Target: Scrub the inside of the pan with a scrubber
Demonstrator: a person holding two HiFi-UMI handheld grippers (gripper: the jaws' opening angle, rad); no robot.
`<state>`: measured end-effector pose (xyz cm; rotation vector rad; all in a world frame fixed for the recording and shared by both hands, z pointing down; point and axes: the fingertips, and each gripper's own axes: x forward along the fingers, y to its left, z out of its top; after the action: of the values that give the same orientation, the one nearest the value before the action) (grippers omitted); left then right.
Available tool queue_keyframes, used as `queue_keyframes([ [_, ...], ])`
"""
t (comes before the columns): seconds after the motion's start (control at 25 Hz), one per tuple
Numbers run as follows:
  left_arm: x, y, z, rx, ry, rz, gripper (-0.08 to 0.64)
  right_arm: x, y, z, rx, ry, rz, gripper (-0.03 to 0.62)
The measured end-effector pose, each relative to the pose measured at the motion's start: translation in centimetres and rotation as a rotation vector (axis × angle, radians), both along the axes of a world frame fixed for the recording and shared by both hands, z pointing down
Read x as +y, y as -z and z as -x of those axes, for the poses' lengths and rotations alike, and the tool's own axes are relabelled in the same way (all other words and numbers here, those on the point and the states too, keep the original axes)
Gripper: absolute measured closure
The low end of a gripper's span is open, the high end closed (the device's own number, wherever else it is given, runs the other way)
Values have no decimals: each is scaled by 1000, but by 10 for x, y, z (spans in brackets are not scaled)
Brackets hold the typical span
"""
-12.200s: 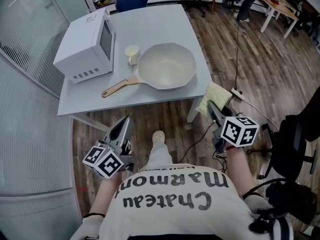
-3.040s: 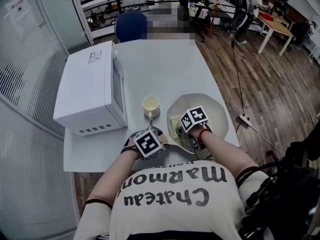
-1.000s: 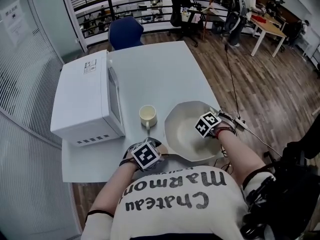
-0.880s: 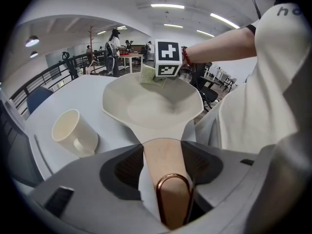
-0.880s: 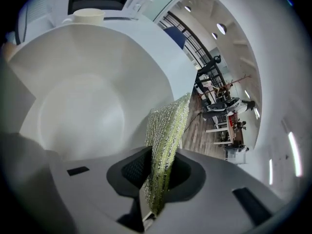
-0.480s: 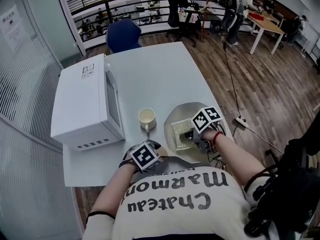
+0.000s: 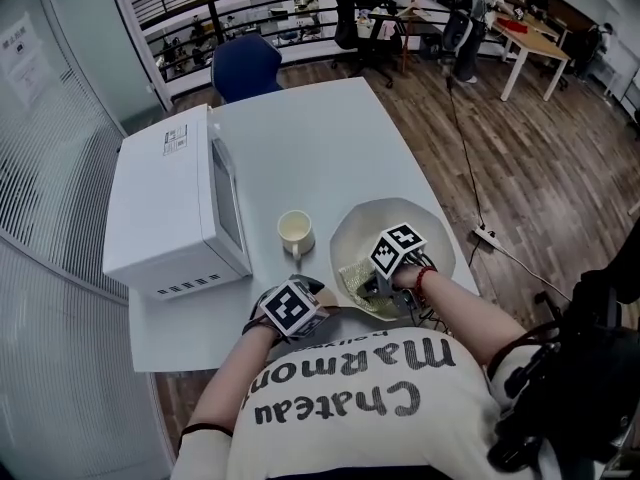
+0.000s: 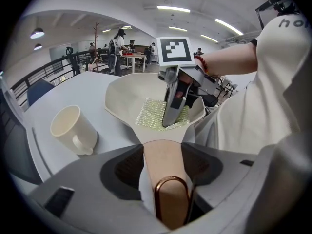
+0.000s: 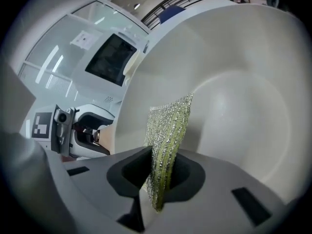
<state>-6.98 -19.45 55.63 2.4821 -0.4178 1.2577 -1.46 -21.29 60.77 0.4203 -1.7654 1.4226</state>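
Note:
The cream pan point(image 7: 432, 238) sits at the table's near right corner, and its bowl fills the right gripper view point(image 9: 234, 96). My left gripper point(image 7: 315, 296) is shut on the pan's wooden handle point(image 8: 163, 167), which lies between the jaws point(image 8: 163, 152); they have just been closing slightly on it. My right gripper point(image 7: 372, 286) reaches down into the pan, shut on the green-silver mesh scrubber point(image 9: 168, 130). The scrubber point(image 8: 151, 113) lies against the pan's inside on the handle side, under the right gripper point(image 8: 168, 122).
A cream cup point(image 7: 296, 231) stands just left of the pan, also in the left gripper view point(image 8: 73, 128). A white microwave point(image 7: 175, 203) fills the table's left side. The table point(image 7: 320, 138) ends close to the pan's right and near sides. A blue chair point(image 7: 245, 66) stands behind.
My right gripper has swept with the scrubber from the pan's right rim leftward across the inside to the handle side. The left gripper and the pan have stayed in place.

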Motion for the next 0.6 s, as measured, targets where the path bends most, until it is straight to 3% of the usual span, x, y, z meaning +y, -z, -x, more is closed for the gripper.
queue_keyframes([
  [0.2, -1, -1, 3, -9, 6, -3, 324, 10, -10, -18, 125, 92, -49, 535],
  [0.6, 1, -1, 4, -27, -17, -15, 322, 12, -28, -75, 530, 369, -236, 535],
])
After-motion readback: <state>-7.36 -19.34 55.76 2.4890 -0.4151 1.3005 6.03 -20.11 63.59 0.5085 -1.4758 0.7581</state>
